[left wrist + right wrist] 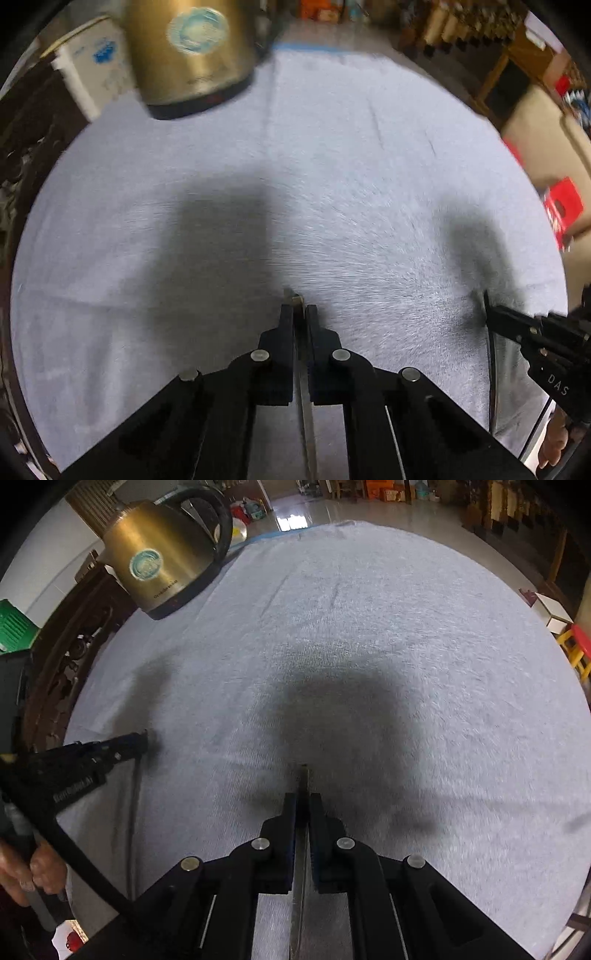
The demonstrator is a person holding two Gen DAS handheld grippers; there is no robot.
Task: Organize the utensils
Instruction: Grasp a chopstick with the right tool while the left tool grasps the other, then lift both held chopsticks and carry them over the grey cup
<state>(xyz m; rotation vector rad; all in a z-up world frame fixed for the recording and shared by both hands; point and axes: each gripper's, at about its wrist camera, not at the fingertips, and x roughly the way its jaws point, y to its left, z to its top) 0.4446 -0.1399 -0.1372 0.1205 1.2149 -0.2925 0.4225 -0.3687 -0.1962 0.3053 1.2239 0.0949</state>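
Both grippers point steeply down at a surface (369, 627) covered in pale grey cloth, and each is clamped on a thin strip of metal. The left gripper (300, 314) pinches a slim metal utensil (308, 424) whose end pokes out just past the fingertips and whose length runs back between the fingers toward the near edge of the left wrist view. The right gripper (303, 797) grips a flat metal utensil (300, 886) the same way, its tip showing just beyond the pads. Holding each piece along the line of the fingers probably keeps it steady while it is carried across the cloth to be set down in order.

A brass-coloured kettle (162, 557) stands at the far left of the surface, well apart from both grippers.

What kind of utensil each one is cannot be told: the working ends are cut off at the near edge of both views. Whether the tips touch the cloth is unclear, since shadows fall right beneath them. The left wrist view is smeared by blur. A hand (33, 871) shows at the near left of the right wrist view, wrapped around the left tool's handle.
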